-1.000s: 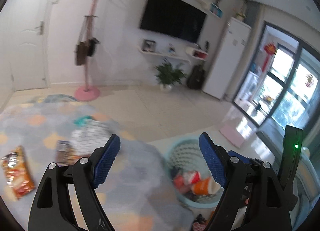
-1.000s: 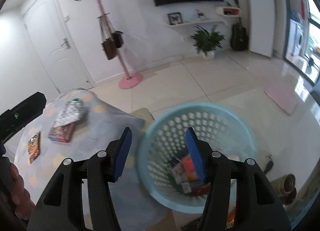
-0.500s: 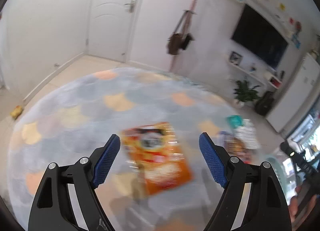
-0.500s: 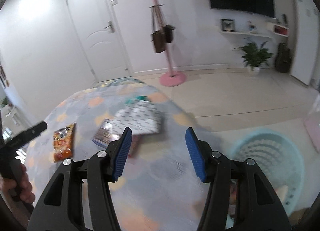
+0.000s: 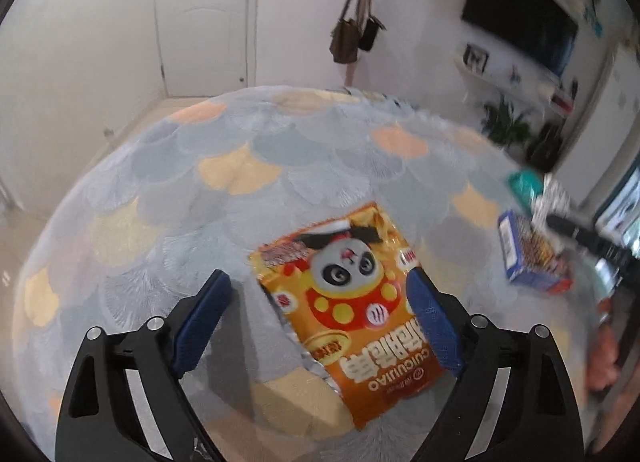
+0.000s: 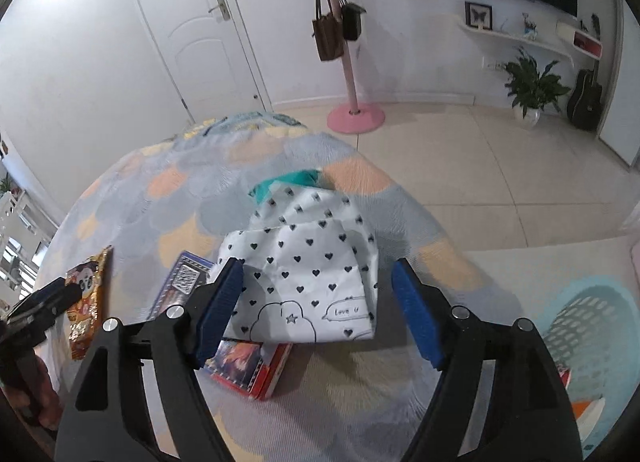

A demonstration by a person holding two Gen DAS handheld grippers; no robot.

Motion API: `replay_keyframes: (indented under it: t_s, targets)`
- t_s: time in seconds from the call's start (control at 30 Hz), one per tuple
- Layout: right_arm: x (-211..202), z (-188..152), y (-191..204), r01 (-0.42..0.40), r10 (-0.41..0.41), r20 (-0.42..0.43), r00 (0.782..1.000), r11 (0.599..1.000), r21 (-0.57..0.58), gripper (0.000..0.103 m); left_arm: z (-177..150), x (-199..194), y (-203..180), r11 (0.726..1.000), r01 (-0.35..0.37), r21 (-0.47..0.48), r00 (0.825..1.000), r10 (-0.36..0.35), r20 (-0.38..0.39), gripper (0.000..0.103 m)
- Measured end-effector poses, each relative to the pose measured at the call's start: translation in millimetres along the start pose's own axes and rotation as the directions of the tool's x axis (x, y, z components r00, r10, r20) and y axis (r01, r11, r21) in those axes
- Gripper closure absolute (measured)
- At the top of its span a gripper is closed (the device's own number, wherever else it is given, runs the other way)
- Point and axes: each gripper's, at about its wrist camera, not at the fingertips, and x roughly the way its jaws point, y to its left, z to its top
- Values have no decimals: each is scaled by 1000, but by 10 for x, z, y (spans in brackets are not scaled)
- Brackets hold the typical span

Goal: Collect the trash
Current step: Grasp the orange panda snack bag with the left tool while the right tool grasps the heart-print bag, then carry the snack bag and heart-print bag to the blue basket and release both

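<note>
Hovering over the rug, the left gripper (image 5: pixel 316 322) opens wider above an orange snack bag (image 5: pixel 348 306). Its long axis runs diagonally between the jaws. The right gripper (image 6: pixel 318 310), also opening, straddles a heart-print paper bag (image 6: pixel 308 274), gripping nothing.

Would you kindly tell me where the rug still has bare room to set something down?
The rug is bare between the panda snack bag and the door, and left of that bag. It is crowded on the right, where the heart-print bag overlaps the blue-and-red box.
</note>
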Motion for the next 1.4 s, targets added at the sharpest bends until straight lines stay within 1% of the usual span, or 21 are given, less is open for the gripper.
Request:
replay_keyframes:
  t_s: [0.1, 0.2, 0.27, 0.3, 0.37, 0.4, 0.43, 0.47, 0.5, 0.53, 0.57, 0.63, 0.7, 0.8, 0.83, 0.97, 1.1, 1.2, 1.3, 1.33, 1.4]
  targets:
    - [56, 6, -7, -8, 8, -23, 1000, 1000, 4, 23, -32, -7, -153, 997, -17, 76, 1000, 18, -14, 19]
    - [66, 4, -21, -31, 31, -29, 999, 1000, 5, 24, -70, -39, -233, 992, -42, 118, 999, 43, -6, 28]
    - [67, 15, 0, -55, 54, -26, 998, 998, -7, 32, -91, -68, -244, 991, -53, 125, 999, 53, 4, 36]
    - [50, 13, 15, -71, 70, -21, 997, 997, -20, 42, -104, -88, -256, 990, -52, 128, 999, 52, 9, 44]
    - [5, -7, 57, -51, 51, 3, 999, 998, -48, 49, -138, -122, -264, 990, -56, 130, 998, 54, 18, 48]
    - [-12, -11, 72, -58, 58, 9, 998, 997, -57, 59, -138, -127, -270, 990, -58, 131, 998, 56, 20, 52]
    - [-40, -20, 86, -63, 64, 21, 998, 996, -65, 69, -138, -141, -268, 990, -57, 126, 998, 54, 26, 60]
    - [-68, -30, 95, -69, 71, 33, 997, 995, -71, 74, -137, -149, -260, 991, -55, 120, 998, 52, 29, 65]
    - [-97, -39, 97, -74, 78, 42, 996, 994, -76, 81, -136, -152, -248, 993, -46, 112, 999, 43, 31, 74]
    - [-118, -44, 106, -79, 84, 51, 995, 994, -80, 86, -136, -165, -224, 994, -36, 100, 999, 33, 33, 83]
    - [-141, -51, 114, -83, 88, 61, 994, 993, -84, 87, -135, -171, -204, 996, -27, 89, 999, 24, 34, 86]
    - [-184, -66, 124, -90, 98, 77, 992, 992, -92, 92, -142, -185, -162, 998, 4, 66, 999, -6, 36, 98]
    - [-257, -83, 124, -106, 117, 108, 987, 989, -103, 95, -151, -208, -122, 998, 40, 46, 998, -42, 41, 101]
    - [-394, -115, 136, -136, 156, 169, 973, 983, -124, 97, -187, -299, -93, 996, 82, 26, 994, -84, 74, 103]
    - [-422, -131, 147, -141, 163, 182, 970, 982, -127, 98, -213, -355, -94, 994, 107, 16, 990, -108, 89, 103]
    - [-512, -165, 155, -126, 152, 222, 963, 984, -127, 99, -263, -497, -101, 986, 169, -2, 978, -167, 124, 103]
    - [-592, -203, 161, -123, 148, 239, 960, 985, -118, 100, -247, -681, -148, 979, 202, 17, 964, -202, 172, 103]
    - [-705, -267, 99, -135, 148, 220, 964, 988, -73, 100, -193, -812, -187, 976, 215, 42, 954, -219, 204, 103]
    - [-905, -349, 10, -139, 147, 244, 959, 989, -49, 100, -150, -972, -295, 970, 231, 69, 939, -241, 244, 103]
    - [-966, -364, -14, -136, 143, 252, 957, 990, -44, 100, -137, -1037, -346, 967, 243, 79, 931, -255, 260, 103]
    - [-1080, -377, -83, -124, 127, 246, 961, 992, -29, 101, -124, -1135, -440, 960, 261, 99, 918, -279, 281, 103]
